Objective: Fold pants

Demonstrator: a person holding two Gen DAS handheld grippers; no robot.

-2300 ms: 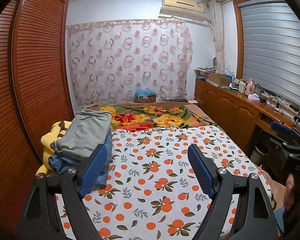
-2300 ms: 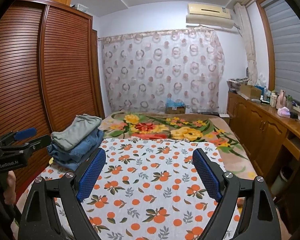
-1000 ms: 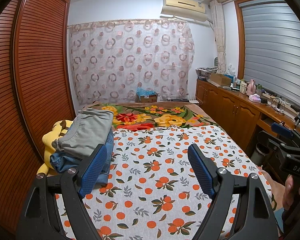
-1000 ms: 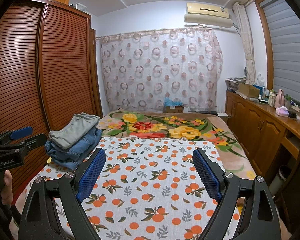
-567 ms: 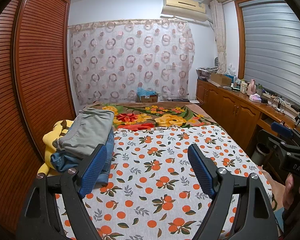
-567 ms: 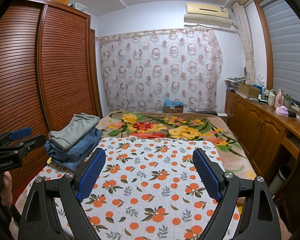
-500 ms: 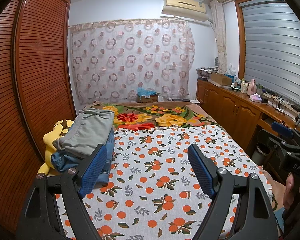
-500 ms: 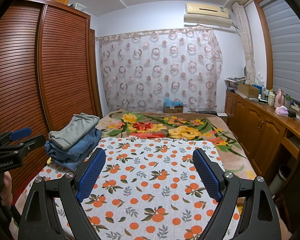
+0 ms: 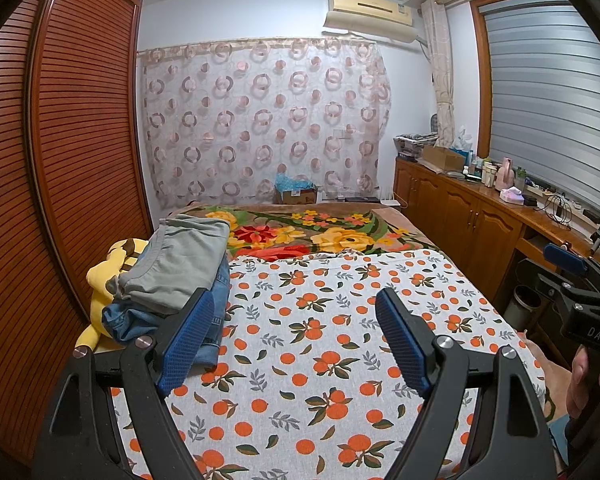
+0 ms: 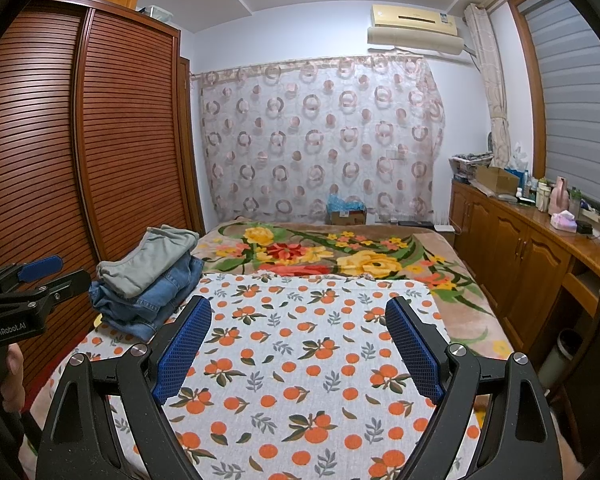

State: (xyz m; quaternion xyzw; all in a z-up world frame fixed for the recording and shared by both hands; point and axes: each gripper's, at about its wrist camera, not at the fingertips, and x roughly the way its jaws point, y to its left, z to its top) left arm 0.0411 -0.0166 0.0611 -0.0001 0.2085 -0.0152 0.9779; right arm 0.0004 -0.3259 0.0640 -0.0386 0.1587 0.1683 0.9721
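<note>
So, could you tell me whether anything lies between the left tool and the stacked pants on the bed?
Nothing visible does: the open left tool hangs over the bare orange-print sheet, and the pants stack sits just beyond its left finger.

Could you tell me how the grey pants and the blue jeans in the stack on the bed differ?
The grey pants are pale, smooth cloth and lie on top; the blue jeans are denim with visible seams and lie underneath, sticking out beyond the grey pair. Both are folded and rest by the bed's left edge.

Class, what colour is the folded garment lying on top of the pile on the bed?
Grey-green; the top garment lies on blue jeans. Clearest in the left wrist view.
</note>
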